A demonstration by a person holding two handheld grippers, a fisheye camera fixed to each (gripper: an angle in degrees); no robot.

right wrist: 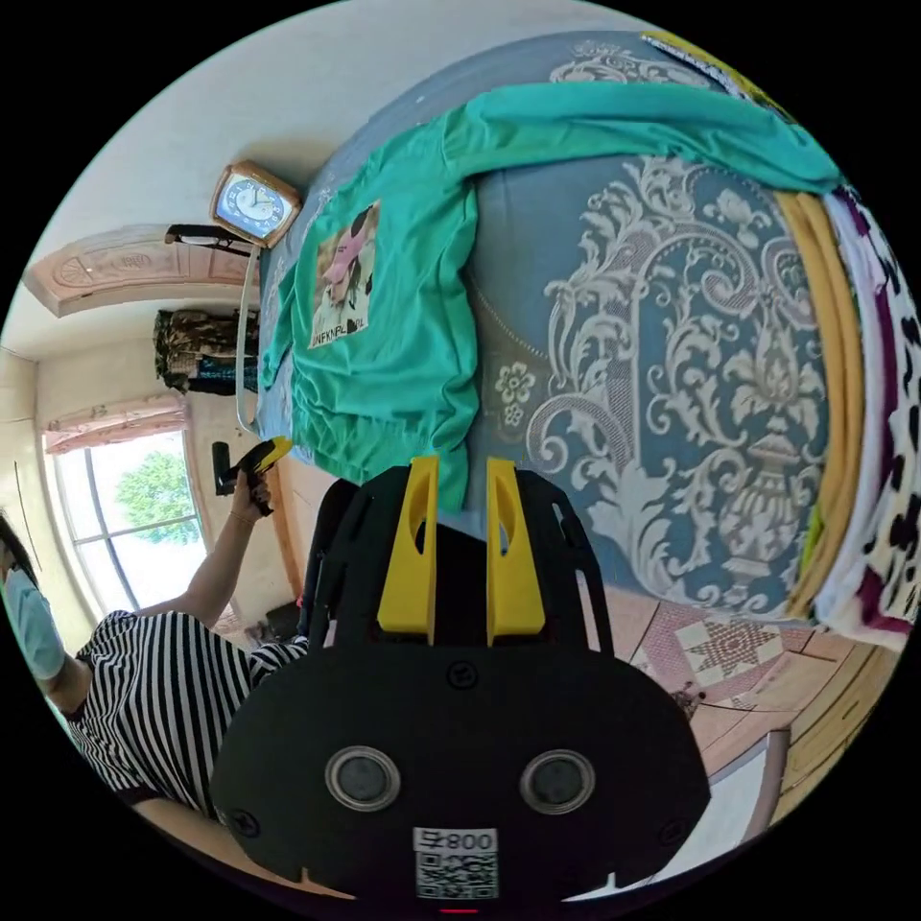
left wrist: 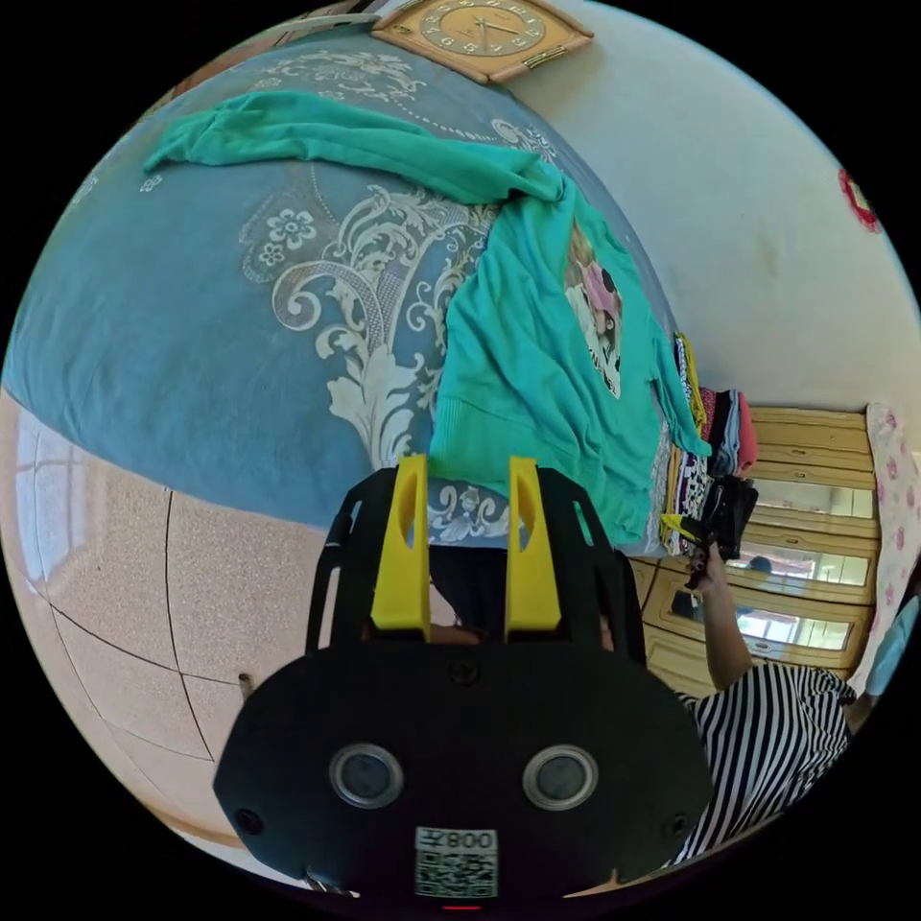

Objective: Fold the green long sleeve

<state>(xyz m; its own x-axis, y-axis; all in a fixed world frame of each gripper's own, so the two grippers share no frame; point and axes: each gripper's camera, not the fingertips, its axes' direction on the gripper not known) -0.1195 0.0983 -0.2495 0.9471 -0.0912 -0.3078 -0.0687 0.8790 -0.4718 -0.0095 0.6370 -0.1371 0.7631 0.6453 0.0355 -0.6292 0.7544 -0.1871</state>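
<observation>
Bed: wide blue patterned cover, bare room left and right of the shirt.
Green long sleeve: lies flat, print up, sleeves spread; soft, light, likely to slump, so pinch the near hem corners.
Left tongs: apart, empty, near hem.
Right tongs: apart, empty.

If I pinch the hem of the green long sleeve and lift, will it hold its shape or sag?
Probably sag: the green long sleeve lies rumpled with soft wrinkles on the blue bedspread, so it looks thin and floppy. Its outstretched sleeve would likely trail behind. It seems light, and the printed patch may be slightly stiffer.
</observation>
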